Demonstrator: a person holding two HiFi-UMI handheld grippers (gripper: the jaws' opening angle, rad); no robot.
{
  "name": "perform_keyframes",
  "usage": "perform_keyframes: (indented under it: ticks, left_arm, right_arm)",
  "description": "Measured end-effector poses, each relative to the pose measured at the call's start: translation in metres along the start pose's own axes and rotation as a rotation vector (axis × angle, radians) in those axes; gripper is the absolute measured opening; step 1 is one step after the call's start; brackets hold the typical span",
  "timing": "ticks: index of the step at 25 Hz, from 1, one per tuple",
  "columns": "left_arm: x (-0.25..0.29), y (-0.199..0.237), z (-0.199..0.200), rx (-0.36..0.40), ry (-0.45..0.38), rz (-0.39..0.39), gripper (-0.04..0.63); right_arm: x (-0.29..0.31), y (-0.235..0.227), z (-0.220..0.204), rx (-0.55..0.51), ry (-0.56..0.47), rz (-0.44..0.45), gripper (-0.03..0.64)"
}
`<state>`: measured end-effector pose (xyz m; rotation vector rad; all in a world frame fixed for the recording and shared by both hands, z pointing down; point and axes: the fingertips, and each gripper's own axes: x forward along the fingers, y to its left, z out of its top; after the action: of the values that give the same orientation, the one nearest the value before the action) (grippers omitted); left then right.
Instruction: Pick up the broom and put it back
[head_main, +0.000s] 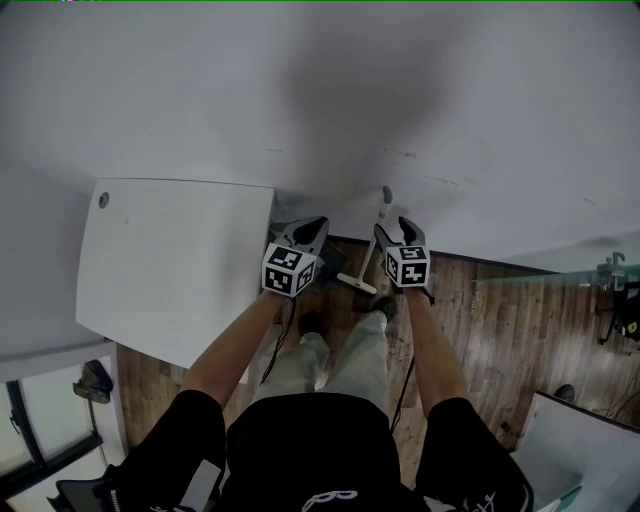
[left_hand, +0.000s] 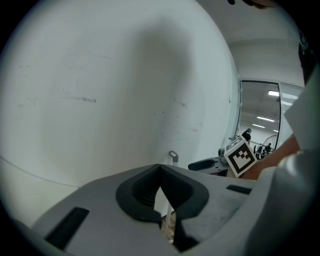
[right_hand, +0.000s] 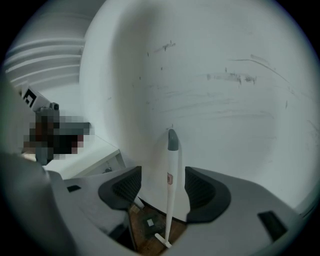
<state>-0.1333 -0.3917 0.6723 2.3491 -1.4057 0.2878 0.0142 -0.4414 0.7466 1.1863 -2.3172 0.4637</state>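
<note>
White and slim, the broom (right_hand: 171, 172) stands nearly upright against the wall (head_main: 320, 90). Its grey cap (right_hand: 172, 140) rests against the paint and its head (head_main: 357, 282) sits on the wood floor (head_main: 480, 310), just right of the white cabinet top (head_main: 180, 260). The handle runs up between the jaws of your right gripper (right_hand: 163, 186), which are spread wide. Neither pad presses on it, and it sits nearer the right-hand pad. Your left gripper (left_hand: 160, 169) is to the left of the broom, its jaws pinched together on nothing. The step in hand looks to be the grasp, so shift the right gripper until the handle is centred. Keep the pads square to it and close a little below the cap, where a firm hold seems likelier. Then lift straight up, so the head does not drag or the cap scrape along the wall.
</note>
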Motion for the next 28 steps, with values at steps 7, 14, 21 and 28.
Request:
perform_keyframes:
  ticks: [7, 14, 21, 28]
  left_arm:
    - [0.015, 0.006, -0.007, -0.025, 0.005, 0.010, 0.017]
    - [0.026, 0.010, -0.013, -0.051, 0.018, 0.019, 0.017]
    - [0.036, 0.018, -0.015, -0.060, 0.027, 0.030, 0.017]
    - [0.043, 0.020, -0.017, -0.069, 0.039, 0.037, 0.017]
  right_arm:
    - [0.022, -0.006, -0.006, 0.001, 0.020, 0.002, 0.267]
    - [0.043, -0.010, -0.017, 0.014, 0.064, 0.021, 0.265]
    - [0.062, -0.018, -0.017, 0.041, 0.077, 0.019, 0.265]
    - [0.076, -0.024, -0.020, 0.052, 0.089, 0.010, 0.264]
